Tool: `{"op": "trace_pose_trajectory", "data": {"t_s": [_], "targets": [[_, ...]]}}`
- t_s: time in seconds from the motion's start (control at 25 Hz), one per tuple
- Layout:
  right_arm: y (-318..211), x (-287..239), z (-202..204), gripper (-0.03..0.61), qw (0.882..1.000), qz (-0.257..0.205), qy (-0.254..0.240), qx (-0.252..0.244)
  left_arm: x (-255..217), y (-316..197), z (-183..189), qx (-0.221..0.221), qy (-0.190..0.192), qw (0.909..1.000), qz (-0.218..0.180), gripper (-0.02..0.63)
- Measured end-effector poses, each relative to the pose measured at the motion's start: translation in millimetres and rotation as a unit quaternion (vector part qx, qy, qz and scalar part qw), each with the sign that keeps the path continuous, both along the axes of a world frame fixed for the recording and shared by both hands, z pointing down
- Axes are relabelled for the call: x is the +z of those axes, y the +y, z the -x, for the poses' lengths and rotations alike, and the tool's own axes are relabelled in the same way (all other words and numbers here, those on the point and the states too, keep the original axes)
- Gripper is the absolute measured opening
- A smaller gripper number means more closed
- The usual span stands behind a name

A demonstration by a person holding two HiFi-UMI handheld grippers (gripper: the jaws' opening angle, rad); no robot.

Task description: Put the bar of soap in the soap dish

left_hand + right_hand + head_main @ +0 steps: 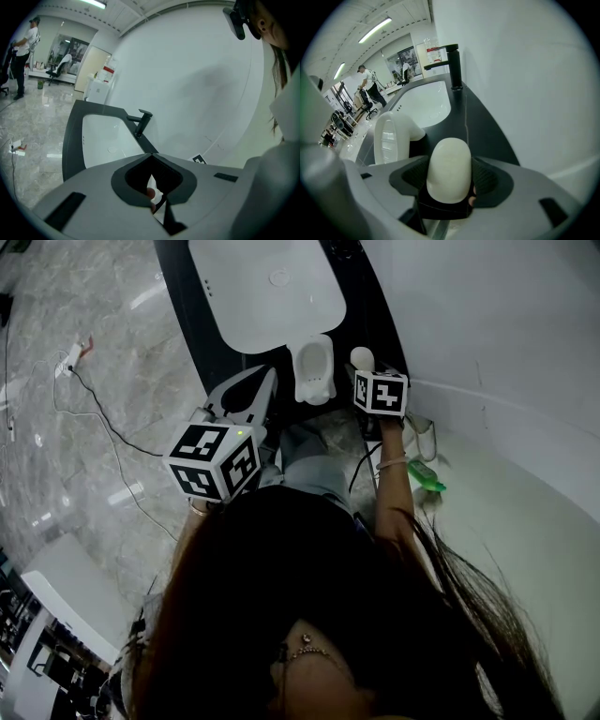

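Observation:
An oval cream bar of soap (449, 168) stands upright between the dark pads of my right gripper (449, 183), which is shut on it. In the head view the soap (362, 357) shows just beyond this gripper's marker cube (380, 392), over the black counter. The white soap dish (314, 371) stands immediately left of it, near the basin; in the right gripper view the dish (391, 138) is close on the left. My left gripper (265, 382) is left of the dish, jaws shut on nothing; its own view shows only a thin slit between the left gripper (154, 190) pads.
A white basin (267, 292) is sunk in the black counter (480, 122), with a black faucet (452, 65) at the wall side. A glass (424, 437) and a green object (427, 474) sit at the right. A cable (94, 409) lies on the marble floor.

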State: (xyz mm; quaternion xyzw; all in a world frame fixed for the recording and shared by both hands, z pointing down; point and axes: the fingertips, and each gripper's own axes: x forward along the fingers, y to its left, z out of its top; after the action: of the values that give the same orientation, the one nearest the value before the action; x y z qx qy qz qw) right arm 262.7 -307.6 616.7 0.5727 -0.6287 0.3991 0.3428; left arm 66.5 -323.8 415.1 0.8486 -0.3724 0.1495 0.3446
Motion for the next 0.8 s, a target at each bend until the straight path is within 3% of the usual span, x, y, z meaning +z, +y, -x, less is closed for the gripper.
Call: {"op": "trace_pose_trajectory", "data": {"t_s": [0.8], "targets": [[-34,-100,51,0.301,0.99,-0.127,-0.049,-0.026,-28,9,11,-0.006,0.018,0.9991,-0.038,-0.005]]}}
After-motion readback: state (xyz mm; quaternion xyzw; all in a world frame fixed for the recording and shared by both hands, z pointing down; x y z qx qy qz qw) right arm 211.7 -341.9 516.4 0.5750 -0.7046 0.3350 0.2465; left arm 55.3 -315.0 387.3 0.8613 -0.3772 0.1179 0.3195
